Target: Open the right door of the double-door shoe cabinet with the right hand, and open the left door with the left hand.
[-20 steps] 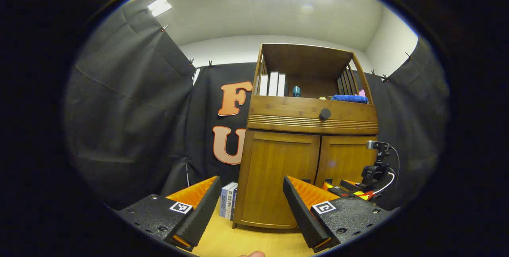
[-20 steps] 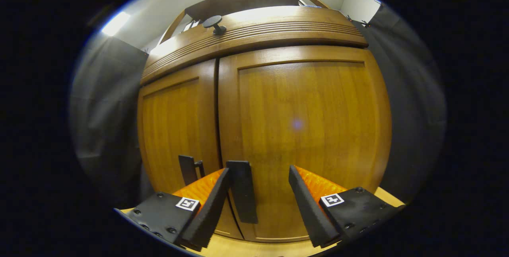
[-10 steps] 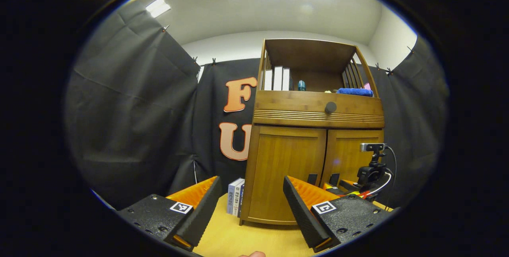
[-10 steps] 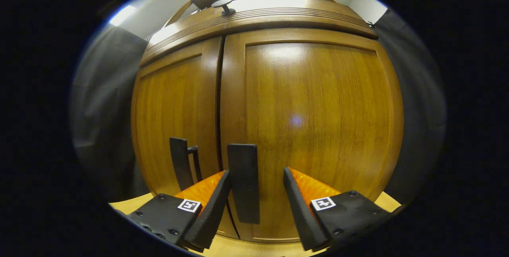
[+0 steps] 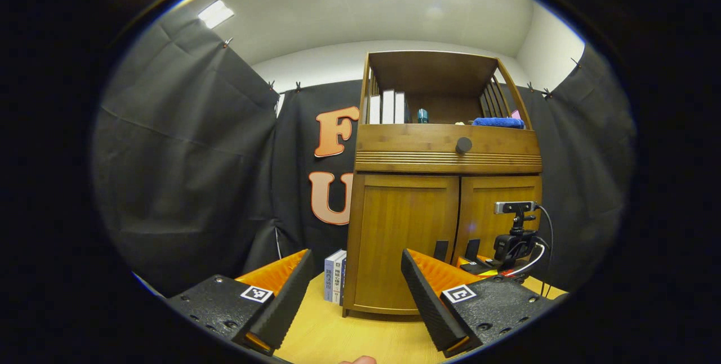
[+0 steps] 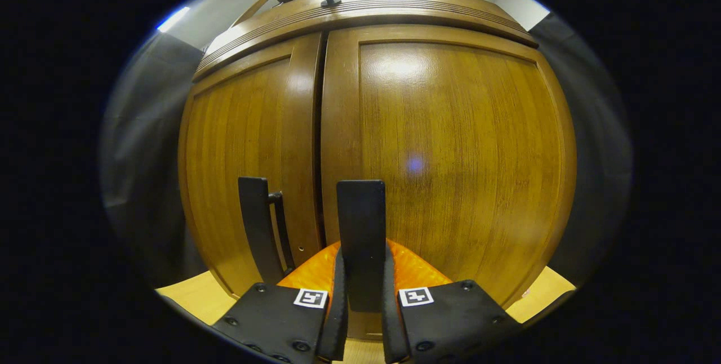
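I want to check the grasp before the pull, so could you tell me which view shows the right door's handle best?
The right gripper view: the right door's handle stands close and upright, with the right gripper shut on it. In the left gripper view the same handle is small and far off, low on the cabinet.

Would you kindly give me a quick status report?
Right tongs shut on right door handle. Left tongs open, short of cabinet. Both doors closed.
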`<state>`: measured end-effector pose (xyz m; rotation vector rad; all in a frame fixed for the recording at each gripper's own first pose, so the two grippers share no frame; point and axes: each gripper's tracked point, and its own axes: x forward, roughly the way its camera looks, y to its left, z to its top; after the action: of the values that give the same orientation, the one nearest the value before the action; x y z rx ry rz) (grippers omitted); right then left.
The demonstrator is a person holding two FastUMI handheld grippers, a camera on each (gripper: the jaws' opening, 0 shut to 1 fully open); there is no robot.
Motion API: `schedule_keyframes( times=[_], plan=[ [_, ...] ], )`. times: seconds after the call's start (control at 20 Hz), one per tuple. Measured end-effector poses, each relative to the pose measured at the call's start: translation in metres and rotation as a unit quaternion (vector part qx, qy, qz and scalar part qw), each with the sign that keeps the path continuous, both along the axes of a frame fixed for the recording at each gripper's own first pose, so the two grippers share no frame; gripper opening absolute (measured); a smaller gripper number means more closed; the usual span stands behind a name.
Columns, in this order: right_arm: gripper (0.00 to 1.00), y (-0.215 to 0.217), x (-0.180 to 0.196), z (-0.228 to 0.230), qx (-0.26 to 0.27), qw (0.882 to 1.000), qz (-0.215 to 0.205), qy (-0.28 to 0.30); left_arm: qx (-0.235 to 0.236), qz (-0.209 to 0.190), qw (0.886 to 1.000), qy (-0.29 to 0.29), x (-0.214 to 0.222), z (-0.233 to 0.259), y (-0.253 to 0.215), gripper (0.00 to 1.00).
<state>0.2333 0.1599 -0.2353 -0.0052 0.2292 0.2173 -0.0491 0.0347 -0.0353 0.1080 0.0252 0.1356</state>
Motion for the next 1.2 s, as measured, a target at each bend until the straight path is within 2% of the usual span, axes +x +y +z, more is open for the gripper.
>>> schedule_keyframes(
  times=[0.1,0.15,0.25,0.3,0.35,0.4,0.45,0.6,0.65,0.7,0.75,0.8,0.85,0.95,1.0,1.05,1.2],
  plan=[
    [0.33,-0.001,-0.004,0.001,-0.002,1.000,0.016,-0.005,-0.006,-0.003,1.000,0.005,-0.001,-0.004,-0.001,0.91],
    [0.33,-0.001,-0.005,-0.001,-0.006,1.000,0.024,-0.004,-0.009,-0.006,1.000,0.012,-0.003,-0.007,-0.006,0.94],
    [0.33,-0.001,-0.009,-0.002,-0.001,1.000,0.026,0.004,-0.014,-0.016,0.999,0.026,-0.006,-0.016,-0.014,0.94],
    [0.33,-0.001,-0.011,-0.001,0.004,1.000,0.025,0.009,-0.016,-0.019,0.999,0.030,-0.008,-0.017,-0.017,0.91],
    [0.29,-0.002,-0.015,0.000,0.004,1.000,0.025,0.013,-0.018,-0.022,0.999,0.032,-0.008,-0.019,-0.020,0.91],
    [0.33,-0.003,-0.021,0.001,0.001,0.999,0.031,0.014,-0.018,-0.025,0.999,0.032,-0.008,-0.020,-0.022,0.91],
    [0.29,-0.005,-0.029,0.002,-0.002,0.999,0.038,0.013,-0.017,-0.027,0.999,0.032,-0.010,-0.021,-0.025,0.91],
    [0.33,-0.015,-0.061,0.004,-0.004,0.998,0.053,0.015,-0.014,-0.031,0.999,0.029,-0.013,-0.023,-0.030,0.91],
    [0.33,-0.019,-0.070,0.004,-0.003,0.998,0.052,0.017,-0.014,-0.032,0.999,0.028,-0.015,-0.024,-0.032,0.91],
    [0.37,-0.024,-0.078,0.005,-0.004,0.998,0.052,0.018,-0.015,-0.034,0.999,0.026,-0.016,-0.023,-0.033,0.91],
    [0.37,-0.028,-0.086,0.006,-0.003,0.999,0.050,0.019,-0.014,-0.035,0.999,0.026,-0.018,-0.024,-0.036,0.98],
    [0.37,-0.033,-0.096,0.007,-0.002,0.999,0.050,0.021,-0.015,-0.038,0.999,0.026,-0.018,-0.025,-0.037,0.91],
    [0.37,-0.038,-0.102,0.007,0.002,0.998,0.050,0.024,-0.016,-0.040,0.999,0.026,-0.019,-0.026,-0.040,0.94],
    [0.37,-0.049,-0.119,0.011,0.015,0.998,0.050,0.029,-0.019,-0.045,0.998,0.024,-0.020,-0.026,-0.045,0.94],
    [0.33,-0.055,-0.127,0.011,0.020,0.998,0.050,0.030,-0.020,-0.048,0.998,0.023,-0.019,-0.025,-0.047,0.93],
    [0.33,-0.062,-0.132,0.011,0.021,0.998,0.048,0.030,-0.020,-0.049,0.998,0.023,-0.020,-0.026,-0.049,0.92],
    [0.33,-0.082,-0.150,0.014,0.009,0.999,0.029,0.036,-0.024,-0.056,0.998,0.024,-0.023,-0.029,-0.055,0.91]
  ],
)
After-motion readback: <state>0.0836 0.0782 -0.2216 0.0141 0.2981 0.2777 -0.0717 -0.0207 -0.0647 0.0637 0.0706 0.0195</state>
